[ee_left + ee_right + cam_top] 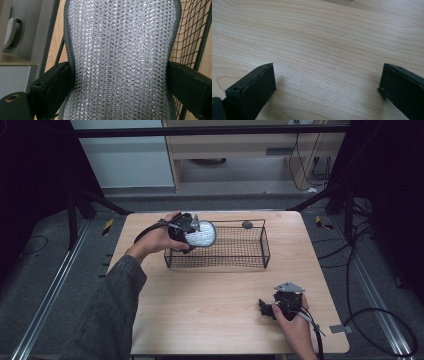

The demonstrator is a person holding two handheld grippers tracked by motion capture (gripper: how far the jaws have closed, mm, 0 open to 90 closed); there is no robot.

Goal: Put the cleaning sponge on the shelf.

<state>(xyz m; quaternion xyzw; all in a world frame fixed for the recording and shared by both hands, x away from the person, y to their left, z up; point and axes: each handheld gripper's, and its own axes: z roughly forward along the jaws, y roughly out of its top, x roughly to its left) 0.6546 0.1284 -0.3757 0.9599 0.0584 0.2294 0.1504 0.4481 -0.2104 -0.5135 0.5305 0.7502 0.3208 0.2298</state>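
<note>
Up close, the left gripper view cuts the silvery mesh insole (122,60) off at top and bottom, so its full outline cannot be made out there; the left gripper (120,82) has its fingers (57,85) clenched on the insole's narrow waist from both sides. From the high view, the insole (202,235) hangs over the left end of the black wire basket (250,262), partly masked by the left gripper (186,232) and hand. A small dark item (247,224) by the basket's far rim is too small to identify. The right gripper (265,309) rests low near the bench's (210,295) front right, its fingers (259,85) released and wide apart over bare pale wood grain. Dark floor, cables and metal rails surround the bench.
</note>
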